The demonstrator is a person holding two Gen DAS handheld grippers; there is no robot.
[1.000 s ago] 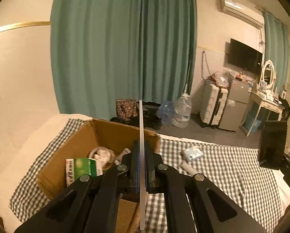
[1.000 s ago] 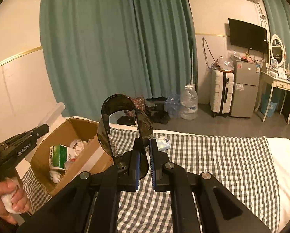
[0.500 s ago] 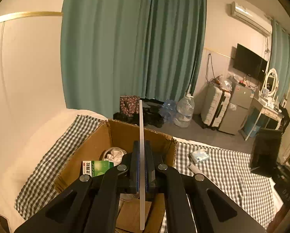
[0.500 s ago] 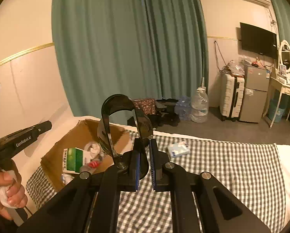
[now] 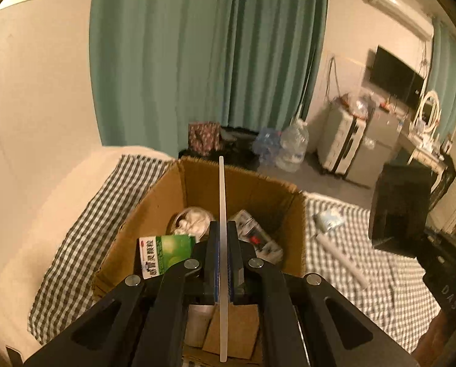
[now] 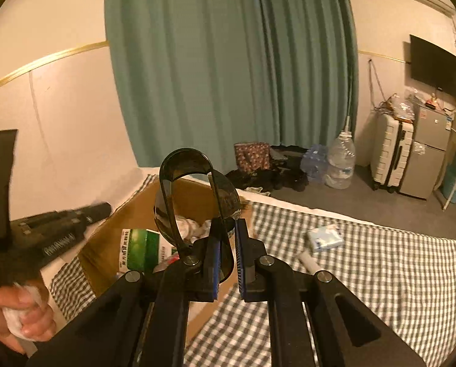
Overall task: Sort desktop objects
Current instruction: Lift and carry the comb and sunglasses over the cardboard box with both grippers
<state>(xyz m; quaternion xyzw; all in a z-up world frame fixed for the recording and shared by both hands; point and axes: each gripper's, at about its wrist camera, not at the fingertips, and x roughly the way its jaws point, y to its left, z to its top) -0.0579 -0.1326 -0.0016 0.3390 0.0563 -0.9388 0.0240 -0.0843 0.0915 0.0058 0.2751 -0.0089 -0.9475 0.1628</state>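
My left gripper (image 5: 223,229) is shut on a thin white strip (image 5: 221,189), seen edge-on and upright. It hangs over an open cardboard box (image 5: 243,177), which holds a green medicine carton (image 5: 166,252), crumpled white things and other packets. My right gripper (image 6: 228,229) is shut on a pair of dark sunglasses (image 6: 185,165); one lens sits between the jaws and a folded arm loops above them. It hovers at the right rim of the cardboard box (image 6: 99,253), near the carton (image 6: 139,250). In the right wrist view, a hand (image 6: 20,321) holds the left gripper (image 6: 59,232) at the left.
The box rests on a checked cloth (image 6: 365,275) spread over a white surface. A tissue packet (image 6: 325,237) and a white tube (image 6: 309,261) lie on the cloth right of the box. Beyond the far edge the floor holds a water bottle (image 6: 341,162), bags and a suitcase (image 6: 393,153).
Both grippers have moved toward the box, each keeping its grip. The left one with the strip now hangs over the box's inside, and the right one with the sunglasses has reached its rim.
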